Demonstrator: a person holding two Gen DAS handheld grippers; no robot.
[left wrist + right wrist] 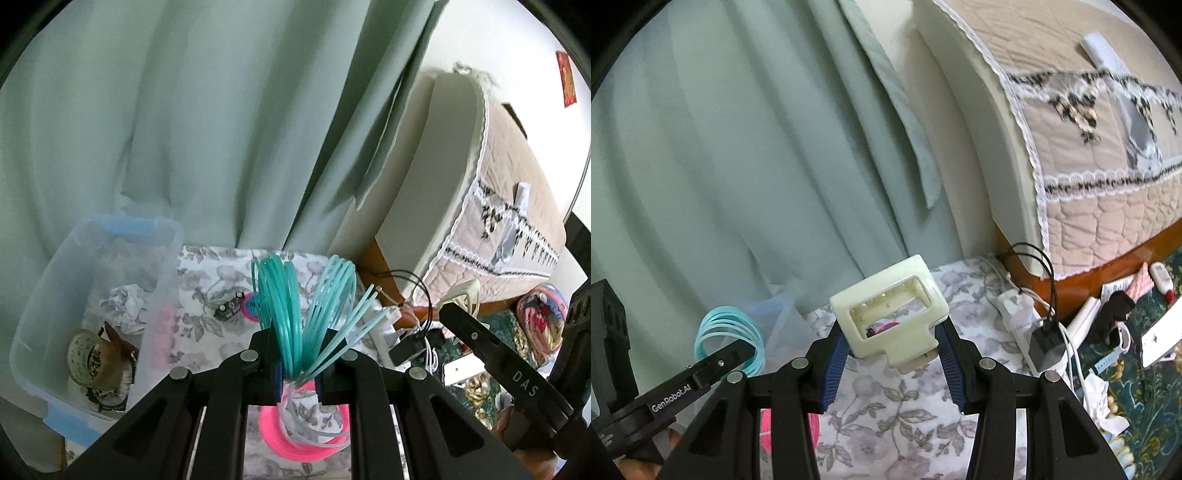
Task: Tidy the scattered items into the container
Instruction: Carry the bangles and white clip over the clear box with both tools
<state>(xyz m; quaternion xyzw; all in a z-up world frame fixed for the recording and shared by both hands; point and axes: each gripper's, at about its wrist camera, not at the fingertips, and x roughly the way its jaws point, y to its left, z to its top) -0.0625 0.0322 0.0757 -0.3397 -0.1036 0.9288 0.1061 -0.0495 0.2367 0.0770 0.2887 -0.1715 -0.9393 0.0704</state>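
While the left gripper (299, 363) pinches a coil of teal filament (295, 314) tight between its pads and holds it up over the floral cloth (207, 295), the right gripper (892, 356) clamps a cream plastic frame (890, 314) between its blue pads, lifted clear of the same cloth. The clear plastic container (92, 295) stands at the left by the green curtain (184, 110), with crumpled paper (125, 302) and a tape roll (92, 358) inside. A pink filament coil (306, 435) lies on the cloth below the left gripper.

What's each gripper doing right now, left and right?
Left gripper: closed on the teal filament coil.
Right gripper: closed on the cream plastic frame.
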